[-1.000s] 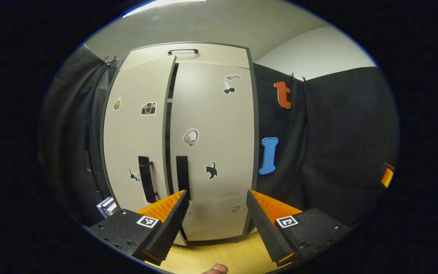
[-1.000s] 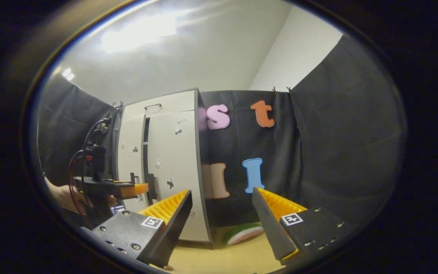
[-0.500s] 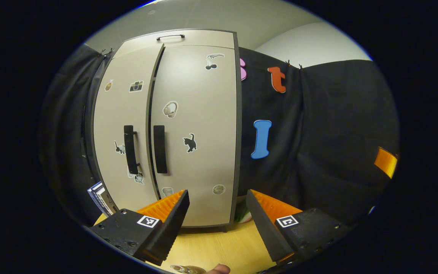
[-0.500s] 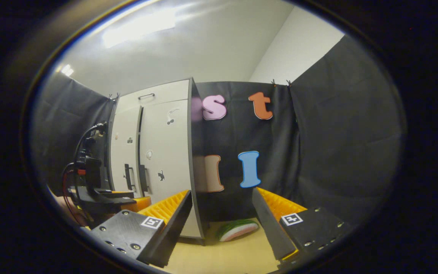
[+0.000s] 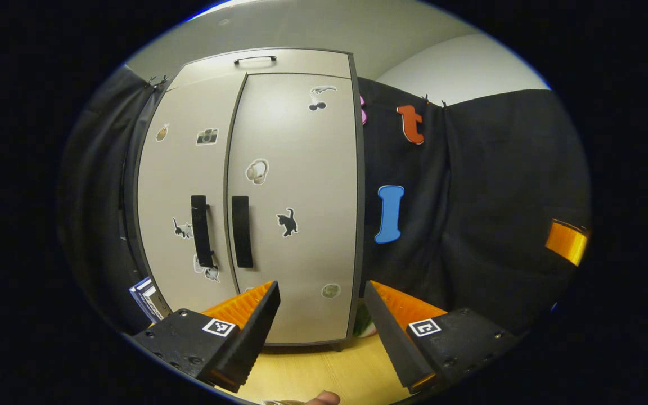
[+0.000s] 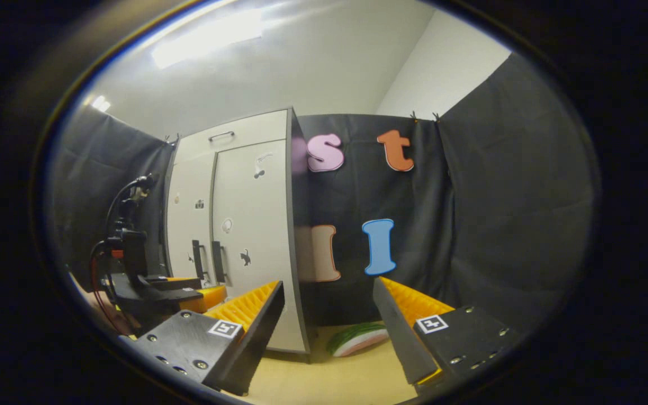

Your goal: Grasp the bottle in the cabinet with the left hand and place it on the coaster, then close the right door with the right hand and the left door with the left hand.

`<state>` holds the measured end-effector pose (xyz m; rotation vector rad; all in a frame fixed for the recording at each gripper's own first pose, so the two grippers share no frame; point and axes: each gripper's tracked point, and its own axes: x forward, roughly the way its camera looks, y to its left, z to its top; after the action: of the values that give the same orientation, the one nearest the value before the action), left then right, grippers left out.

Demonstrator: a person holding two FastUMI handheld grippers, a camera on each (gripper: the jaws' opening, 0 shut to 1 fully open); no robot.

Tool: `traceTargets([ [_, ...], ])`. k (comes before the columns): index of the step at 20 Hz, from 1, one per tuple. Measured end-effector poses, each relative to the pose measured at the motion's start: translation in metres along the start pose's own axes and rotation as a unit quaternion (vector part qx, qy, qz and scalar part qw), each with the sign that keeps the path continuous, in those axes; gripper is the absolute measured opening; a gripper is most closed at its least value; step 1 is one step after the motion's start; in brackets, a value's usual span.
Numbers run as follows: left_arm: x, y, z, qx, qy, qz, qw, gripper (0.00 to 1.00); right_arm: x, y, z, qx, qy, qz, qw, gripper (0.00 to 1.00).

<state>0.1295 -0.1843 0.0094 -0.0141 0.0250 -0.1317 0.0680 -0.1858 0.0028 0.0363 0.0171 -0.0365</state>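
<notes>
The beige cabinet [image 5: 279, 169] stands on the wooden table [image 5: 313, 371]. Its left door [image 5: 180, 185] and right door [image 5: 301, 169] lie flush, with just a thin seam between them. Two black handles [image 5: 201, 230] [image 5: 241, 230] sit side by side at the seam. My left gripper [image 5: 319, 292] is open and holds nothing, a short way in front of the right door's lower part. In the right gripper view the cabinet [image 6: 245, 225] is to the left, and my right gripper [image 6: 328, 292] is open, off the cabinet's right corner. The left gripper [image 6: 189, 289] appears there before the doors.
A watermelon-slice toy [image 6: 358, 339] lies on the table right of the cabinet. A small blue and white box [image 5: 147, 298] leans by the cabinet's lower left corner. A person's fingertip [image 5: 321, 398] pokes in at the bottom edge. Black cloth walls close in the back and right.
The dark gap between the doors has closed as the left door swung flush. My left gripper has drawn back a little from the cabinet. The right gripper has barely shifted.
</notes>
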Motion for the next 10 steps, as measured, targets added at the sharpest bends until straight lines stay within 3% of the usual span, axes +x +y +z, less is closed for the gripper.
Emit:
traceTargets([
  [10, -0.003, -0.002, 0.005, 0.013, -0.009, -0.033, 0.999, 0.96, -0.015, 0.012, 0.004, 0.000, -0.011, -0.026, 1.000, 0.97],
])
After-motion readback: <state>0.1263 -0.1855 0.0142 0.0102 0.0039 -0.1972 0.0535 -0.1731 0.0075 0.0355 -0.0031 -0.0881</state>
